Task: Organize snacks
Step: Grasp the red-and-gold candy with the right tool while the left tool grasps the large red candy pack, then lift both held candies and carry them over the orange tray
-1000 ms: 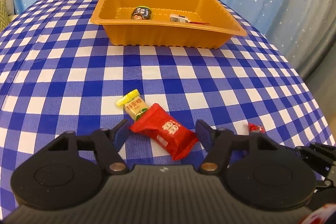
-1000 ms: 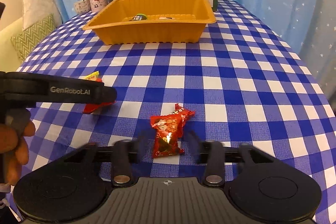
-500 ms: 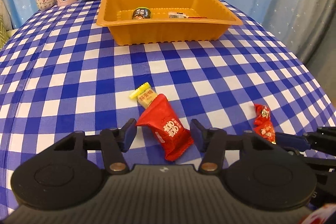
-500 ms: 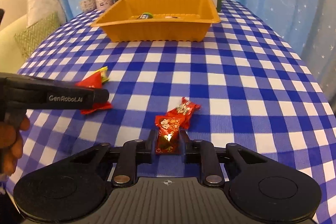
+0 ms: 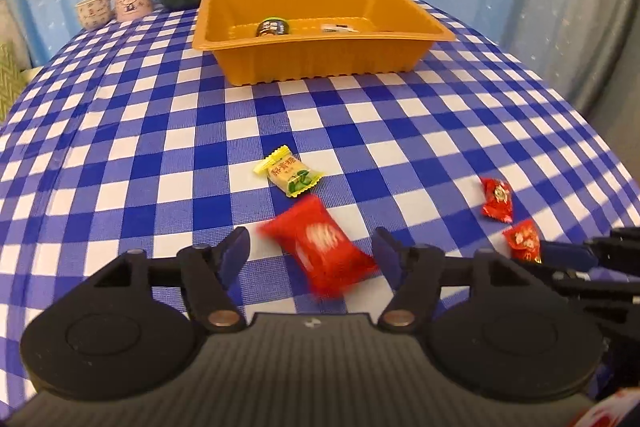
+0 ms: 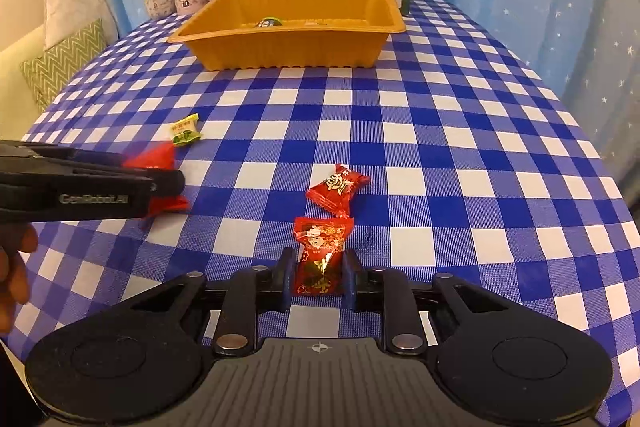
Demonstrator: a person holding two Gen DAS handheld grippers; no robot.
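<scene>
Right wrist view: the right gripper (image 6: 316, 277) is clenched on a red candy (image 6: 320, 253) just above the cloth (image 6: 440, 131), with a second candy (image 6: 338, 187) just beyond it. The left gripper (image 5: 312, 253) gapes around a blurred red pack (image 5: 320, 243), fingers not touching it, with a yellow sweet (image 5: 290, 175) lying past that. Farthest, the tray (image 5: 320, 63) holds only two small items, so I judge most sorting remains.

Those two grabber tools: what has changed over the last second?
The right gripper closed its fingers on the red candy it was straddling. The left gripper stayed open around the red packet, which now looks blurred and has parted from the yellow candy. The orange tray and the other red candy stayed put.
</scene>
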